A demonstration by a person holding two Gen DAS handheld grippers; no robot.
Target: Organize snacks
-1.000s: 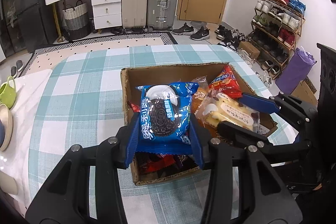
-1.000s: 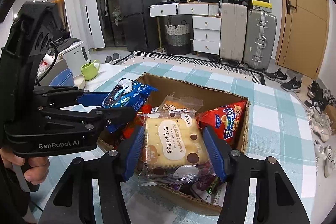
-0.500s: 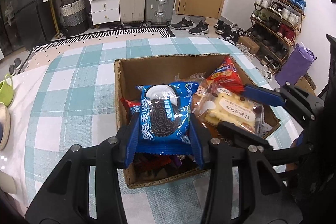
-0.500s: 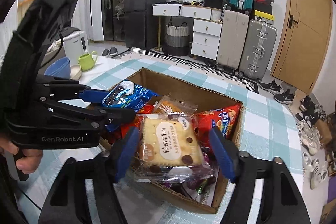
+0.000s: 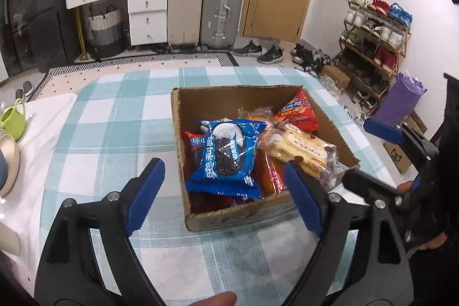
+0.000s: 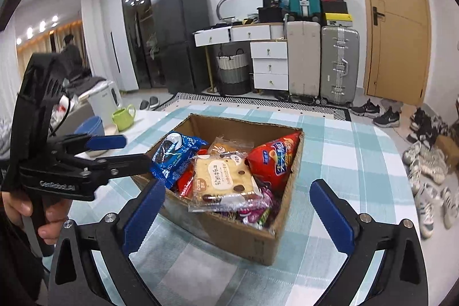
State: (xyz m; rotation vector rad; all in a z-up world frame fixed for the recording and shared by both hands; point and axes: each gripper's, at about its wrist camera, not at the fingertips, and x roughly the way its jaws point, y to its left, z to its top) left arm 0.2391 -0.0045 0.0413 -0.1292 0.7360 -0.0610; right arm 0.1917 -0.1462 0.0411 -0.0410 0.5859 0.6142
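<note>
An open cardboard box [image 5: 243, 215] [image 6: 229, 234] of snacks stands on the checked tablecloth. A blue cookie pack [image 5: 226, 157] [image 6: 175, 152] lies on top at the box's left side. A clear pack of square biscuits [image 5: 298, 151] [image 6: 223, 177] lies beside it, with a red chips bag [image 5: 297, 113] [image 6: 275, 159] behind. My left gripper [image 5: 223, 164] [image 6: 137, 149] is opening just before the box's near wall, its pads clear of the cookie pack. My right gripper [image 6: 237, 185] [image 5: 358, 151] is opening wide at the box's near corner, off the biscuits.
A green mug [image 5: 13, 119] [image 6: 123, 116] and stacked bowls [image 6: 90, 128] sit at the table's left end. The table's right edge [image 6: 401, 162] drops to a floor strewn with shoes. A hand [image 6: 17, 208] holds the left gripper's handle.
Both grippers have opened and drawn back from the box. The cookie pack and the biscuit pack have left the pads and now lie on the snacks in the box.
</note>
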